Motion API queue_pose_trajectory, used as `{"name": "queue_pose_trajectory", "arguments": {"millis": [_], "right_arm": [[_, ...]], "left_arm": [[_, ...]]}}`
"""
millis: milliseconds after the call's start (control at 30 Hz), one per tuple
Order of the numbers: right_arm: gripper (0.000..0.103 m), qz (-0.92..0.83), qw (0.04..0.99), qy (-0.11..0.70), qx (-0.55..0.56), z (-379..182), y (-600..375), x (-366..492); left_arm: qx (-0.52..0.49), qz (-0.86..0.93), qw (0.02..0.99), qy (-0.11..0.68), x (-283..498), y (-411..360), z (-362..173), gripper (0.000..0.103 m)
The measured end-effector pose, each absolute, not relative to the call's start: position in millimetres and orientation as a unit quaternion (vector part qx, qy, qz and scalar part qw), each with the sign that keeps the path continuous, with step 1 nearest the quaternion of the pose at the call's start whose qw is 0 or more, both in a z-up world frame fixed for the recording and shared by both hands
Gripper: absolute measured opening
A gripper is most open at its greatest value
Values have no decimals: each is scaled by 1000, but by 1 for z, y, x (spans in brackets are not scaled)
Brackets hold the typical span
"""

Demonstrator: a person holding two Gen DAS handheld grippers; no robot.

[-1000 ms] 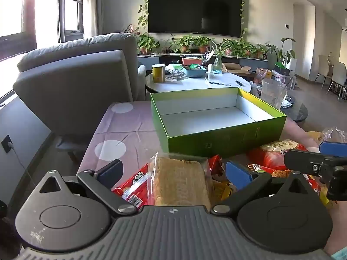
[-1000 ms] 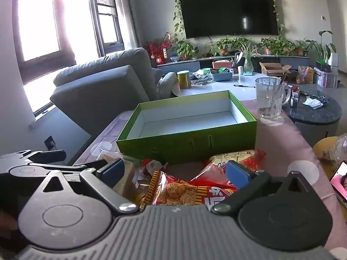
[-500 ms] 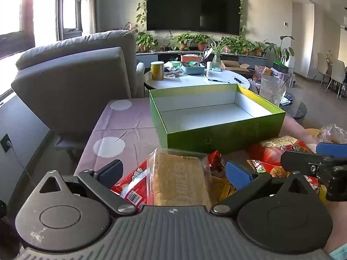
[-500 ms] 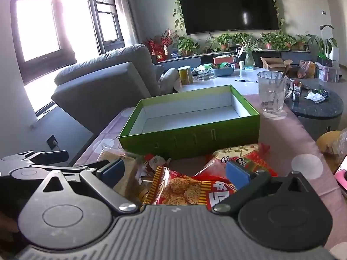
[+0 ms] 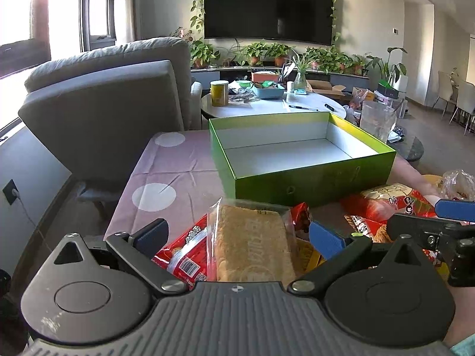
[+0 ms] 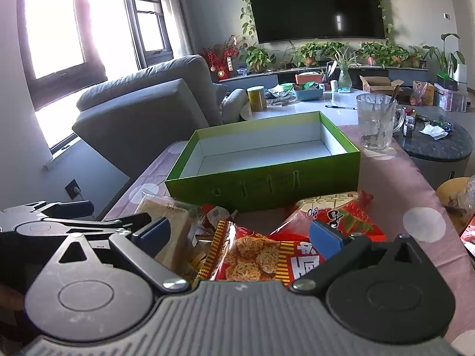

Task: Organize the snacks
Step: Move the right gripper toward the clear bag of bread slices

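Green box (image 5: 314, 184) stands open and empty on the pink dotted table (image 5: 178, 163), its near wall just behind the snack pile. Bare cloth is seen left of the box up to the table's left edge; a glass mug (image 6: 377, 124) stands near the box's far right corner.

Left gripper (image 5: 237, 235) is spread wide around a clear-wrapped biscuit pack (image 5: 252, 243) (contact cannot be told). Right gripper (image 6: 237, 235) is likewise spread, over a red noodle-snack bag (image 6: 261, 258). A red bag (image 6: 338, 213) lies beside it.
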State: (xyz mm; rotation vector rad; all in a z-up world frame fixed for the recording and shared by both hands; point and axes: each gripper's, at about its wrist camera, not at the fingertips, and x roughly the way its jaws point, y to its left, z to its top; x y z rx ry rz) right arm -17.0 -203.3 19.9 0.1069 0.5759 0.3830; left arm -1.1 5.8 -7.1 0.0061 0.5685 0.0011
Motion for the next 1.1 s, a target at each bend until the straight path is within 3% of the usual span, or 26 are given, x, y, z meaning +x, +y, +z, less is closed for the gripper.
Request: {"name": "queue_pose_trajectory", "arguments": {"millis": [1100], "right_arm": [[86, 191, 937, 286, 52, 18, -199, -19]], "left_arm": [[4, 2, 959, 282, -2, 9, -7, 102]]}}
